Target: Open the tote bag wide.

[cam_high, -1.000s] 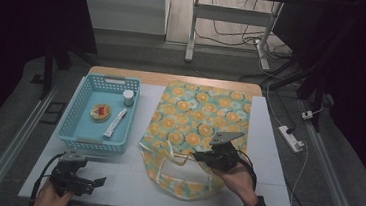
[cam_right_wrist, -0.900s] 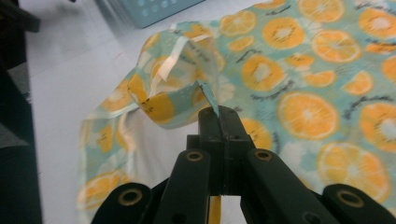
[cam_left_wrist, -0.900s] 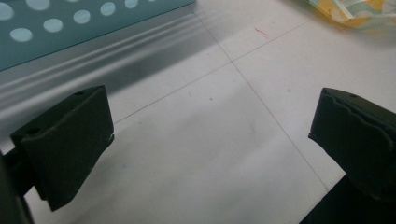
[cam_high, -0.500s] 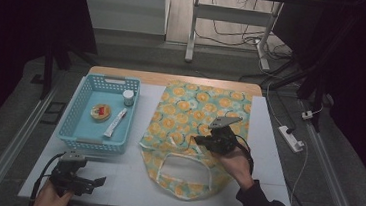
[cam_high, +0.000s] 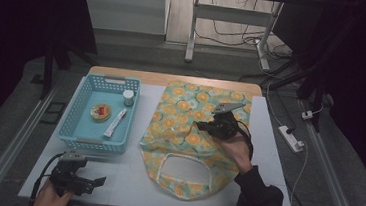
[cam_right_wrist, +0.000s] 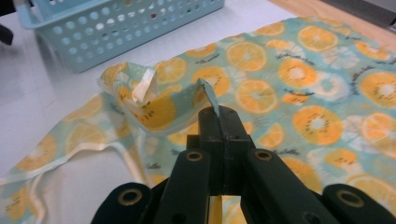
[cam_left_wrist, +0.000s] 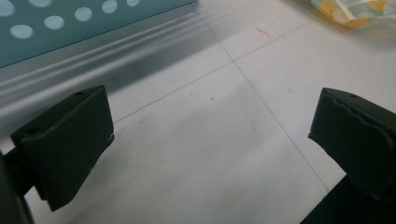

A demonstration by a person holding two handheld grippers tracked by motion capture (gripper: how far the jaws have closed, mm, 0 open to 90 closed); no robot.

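Orange-print bag [cam_high: 196, 129]: we record one flat fabric tote with a pattern of orange slices, lying on the white table [cam_high: 124, 178] from centre toward two o'clock, its handle loop [cam_high: 183, 168] toward six o'clock and its far edge reaching the wooden strip at twelve. One fold of its cloth, at the bag's nine o'clock side, is lifted off the table.

Right gripper [cam_right_wrist: 212, 109]: we list it over the middle of the bag, jaws pressed together on that raised fold of cloth; in the right gripper view a strip of fabric stands up from between the tips. The holding hand [cam_high: 235, 147] comes in from five o'clock.

Left gripper [cam_high: 95, 180]: we note it low at seven o'clock, near the table's front edge, well apart from the bag. Its jaws stand wide apart with bare table between them.

Blue basket [cam_high: 76, 124]: we place it at ten o'clock, just beside the bag. Inside it lie a small white-capped jar [cam_high: 128, 97], a round red-and-yellow item [cam_high: 101, 112] and a slim white packet [cam_high: 115, 123].
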